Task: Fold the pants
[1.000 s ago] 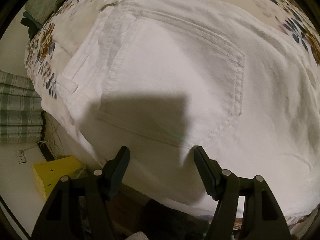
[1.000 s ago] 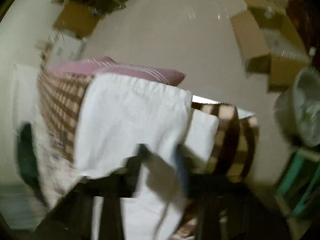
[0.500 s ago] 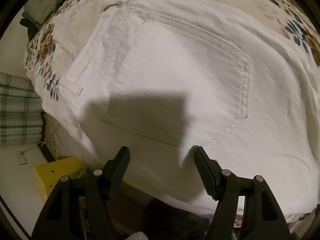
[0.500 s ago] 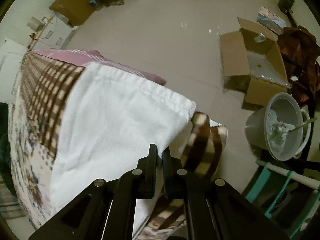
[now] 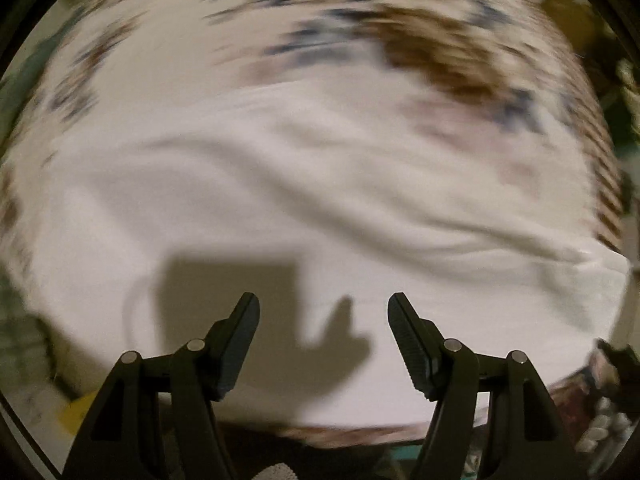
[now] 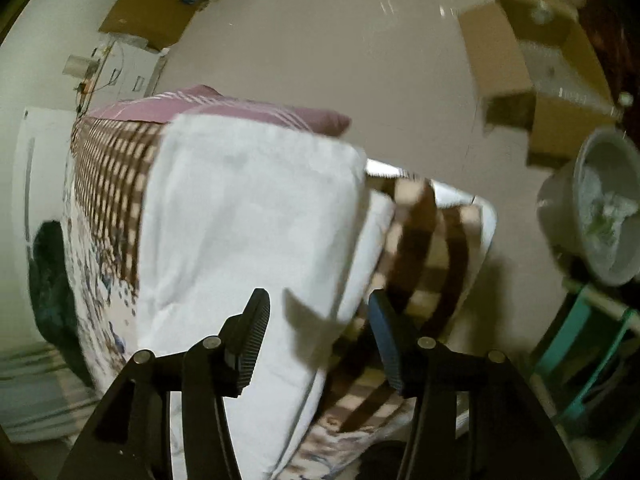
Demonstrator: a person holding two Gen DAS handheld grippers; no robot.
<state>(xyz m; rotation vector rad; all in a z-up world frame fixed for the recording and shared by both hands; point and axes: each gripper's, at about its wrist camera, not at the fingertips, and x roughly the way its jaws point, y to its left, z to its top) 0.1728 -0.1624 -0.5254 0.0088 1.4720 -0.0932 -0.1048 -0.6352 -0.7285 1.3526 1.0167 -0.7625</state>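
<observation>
The left tool [image 5: 324, 340] is released, its 2 fingers spread wide with nothing between them, poised above the white pants [image 5: 320, 220]. The pants fill the centre and lower half of the left wrist view, spread flat with soft diagonal creases. The view is motion-blurred. A floral bedsheet [image 5: 420, 48] with brown and blue print shows across the top of the frame.

The right tool [image 6: 320, 332] is also released, fingers apart, holding nothing. In the right wrist view the pants [image 6: 248, 220] lie as a long white strip from the centre to the bottom of the frame, on a bed covered by a brown checked blanket [image 6: 108, 160]. A pink striped pillow [image 6: 240, 110] lies at the far end, above centre. The beige floor [image 6: 340, 40] fills the upper frame. An open cardboard box [image 6: 520, 64] stands at upper right, a grey bucket [image 6: 600, 208] at the right edge, and a teal frame [image 6: 580, 360] at lower right.
</observation>
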